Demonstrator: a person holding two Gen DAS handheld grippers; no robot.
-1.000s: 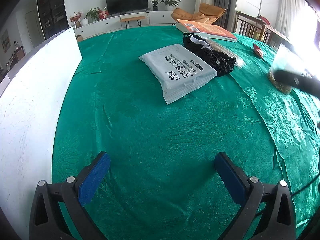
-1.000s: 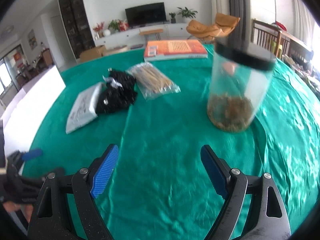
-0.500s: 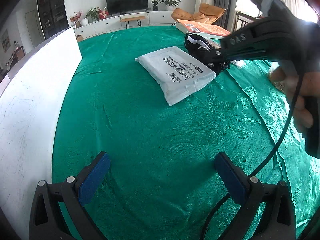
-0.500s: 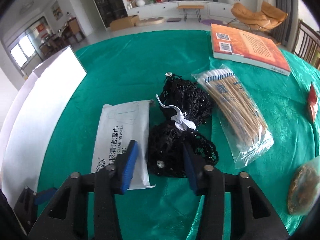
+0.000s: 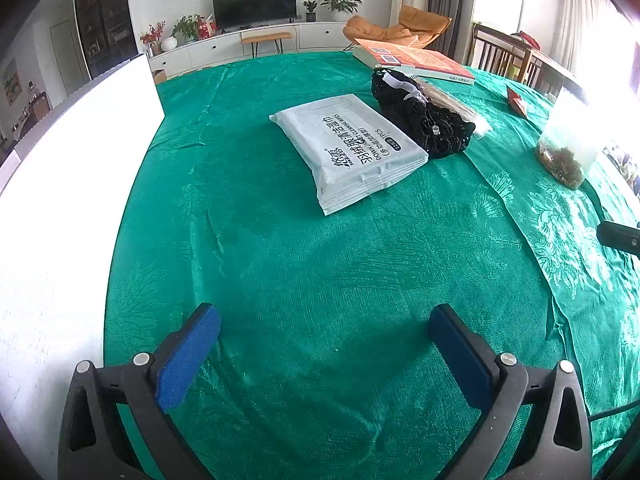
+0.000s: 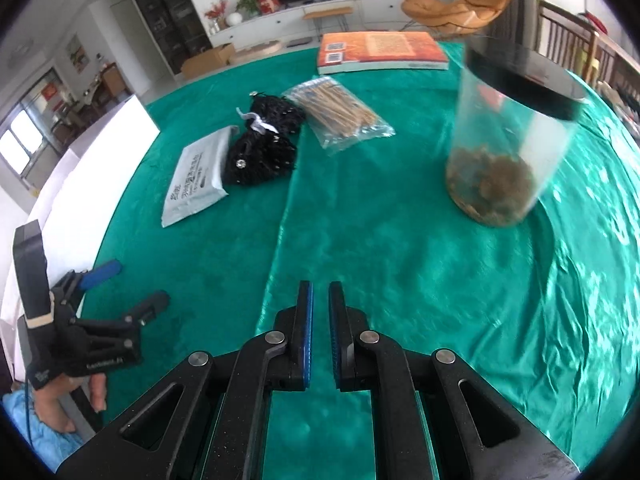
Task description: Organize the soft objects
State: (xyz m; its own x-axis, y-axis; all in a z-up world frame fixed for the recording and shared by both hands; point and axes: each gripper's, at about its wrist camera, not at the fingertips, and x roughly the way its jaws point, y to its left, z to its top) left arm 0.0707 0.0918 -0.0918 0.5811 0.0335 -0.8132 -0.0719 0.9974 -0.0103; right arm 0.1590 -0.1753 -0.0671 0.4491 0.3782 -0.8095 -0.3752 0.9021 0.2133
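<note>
A white pack of cleaning wipes (image 5: 352, 148) lies on the green tablecloth (image 5: 320, 264), with a black mesh pouch (image 5: 424, 120) touching its right side. Both also show in the right wrist view, the pack (image 6: 198, 176) and the pouch (image 6: 262, 148). My left gripper (image 5: 324, 352) is open and empty, low over bare cloth well short of the pack; it also shows in the right wrist view (image 6: 120, 288). My right gripper (image 6: 320, 312) is shut with nothing between its pads, over the cloth near the front, far from the pouch.
A clear bag of sticks (image 6: 340, 112) lies right of the pouch. An orange book (image 6: 380, 52) lies at the far edge. A clear jar with a black lid (image 6: 508, 140) stands at the right. A white board (image 5: 60, 208) stands along the table's left side.
My right gripper was closing around the black pouch half a second ago; now it has pulled back toward the front, shut and empty. The pouch stays by the pack. The left gripper has not moved.
</note>
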